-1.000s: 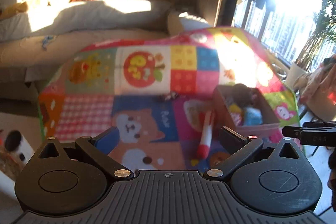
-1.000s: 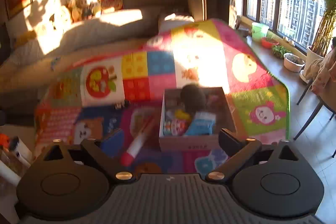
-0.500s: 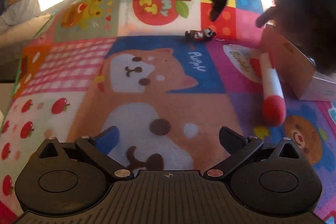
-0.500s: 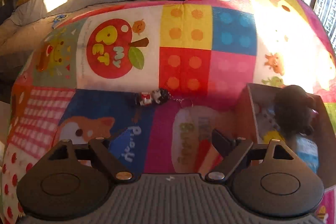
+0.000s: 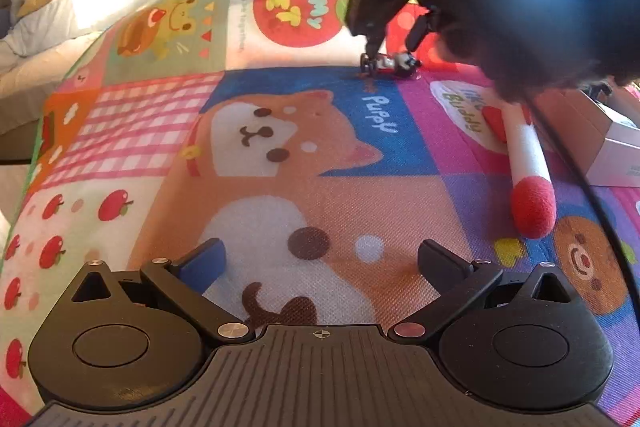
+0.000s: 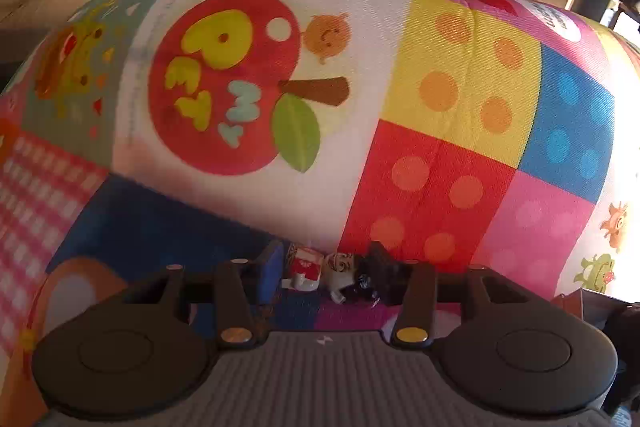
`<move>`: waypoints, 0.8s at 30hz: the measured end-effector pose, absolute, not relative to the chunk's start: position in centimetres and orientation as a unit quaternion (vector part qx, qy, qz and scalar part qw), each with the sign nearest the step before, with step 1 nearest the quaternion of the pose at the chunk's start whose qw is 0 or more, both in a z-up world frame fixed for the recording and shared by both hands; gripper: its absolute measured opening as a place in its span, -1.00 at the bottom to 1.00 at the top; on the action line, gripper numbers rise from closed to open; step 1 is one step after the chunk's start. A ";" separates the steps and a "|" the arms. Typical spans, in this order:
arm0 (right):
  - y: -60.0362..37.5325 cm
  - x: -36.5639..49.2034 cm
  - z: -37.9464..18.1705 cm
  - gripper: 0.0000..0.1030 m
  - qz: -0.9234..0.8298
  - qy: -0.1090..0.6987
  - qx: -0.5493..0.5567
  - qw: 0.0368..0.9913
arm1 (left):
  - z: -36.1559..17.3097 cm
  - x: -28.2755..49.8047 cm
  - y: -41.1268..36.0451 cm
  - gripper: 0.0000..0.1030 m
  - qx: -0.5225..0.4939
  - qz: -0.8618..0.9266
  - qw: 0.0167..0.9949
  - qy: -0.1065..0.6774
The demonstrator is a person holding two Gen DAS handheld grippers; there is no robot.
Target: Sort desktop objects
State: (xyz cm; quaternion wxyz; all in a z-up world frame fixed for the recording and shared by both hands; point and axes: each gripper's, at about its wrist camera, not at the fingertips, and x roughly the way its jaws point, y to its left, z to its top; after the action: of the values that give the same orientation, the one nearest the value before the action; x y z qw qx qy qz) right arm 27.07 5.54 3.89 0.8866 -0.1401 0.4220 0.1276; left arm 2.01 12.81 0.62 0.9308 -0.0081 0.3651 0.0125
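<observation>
The small figurine keychain (image 6: 332, 273) lies on the colourful mat (image 6: 440, 75) covering the tabletop, between the fingers of the right tool (image 6: 326, 267), whose jaws have just been closing around it; whether the pads actually press it is hard to tell (its dark end merges with the right finger). The left tool (image 5: 322, 259) hovers apart and empty over the mat's printed dog. The red-tipped white marker (image 5: 528, 171) lies beside the cardboard box (image 5: 608, 147), which is cut off at the frame edge.
</observation>
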 end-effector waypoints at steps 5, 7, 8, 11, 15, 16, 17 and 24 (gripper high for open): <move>3.4 24.6 4.2 -0.47 0.159 0.436 -0.137 0.875 | 0.5 2.1 12.8 1.00 -0.008 0.014 0.931 0.364; 2.2 23.8 4.2 -0.53 0.165 0.447 -0.132 0.869 | 0.4 2.0 12.9 1.00 -0.008 0.015 0.932 0.362; 1.6 23.1 4.4 -0.53 0.168 0.445 -0.133 0.870 | 0.4 2.0 12.9 1.00 -0.009 0.015 0.932 0.362; 0.4 22.2 4.6 0.01 0.158 0.437 -0.136 0.875 | 0.3 2.0 12.9 1.00 -0.009 0.015 0.933 0.361; 0.1 23.3 4.4 0.42 0.128 0.429 -0.123 0.886 | 0.3 1.9 12.9 1.00 -0.009 0.015 0.933 0.360; 0.5 23.9 4.4 0.52 0.130 0.432 -0.115 0.885 | 0.3 1.8 12.8 1.00 -0.009 0.015 0.933 0.359; 1.1 24.4 4.3 0.60 0.134 0.429 -0.113 0.886 | 0.3 1.8 12.8 1.00 -0.009 0.015 0.933 0.359; 3.1 26.8 1.9 0.32 0.083 0.469 -0.100 0.874 | 0.3 1.8 12.8 1.00 -0.010 0.015 0.933 0.359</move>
State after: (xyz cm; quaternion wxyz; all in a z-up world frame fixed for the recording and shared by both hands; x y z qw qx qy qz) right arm 26.78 3.08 1.86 0.8737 -0.1002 0.4687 0.0832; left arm 1.79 12.84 0.28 0.9332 -0.0100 0.3589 0.0146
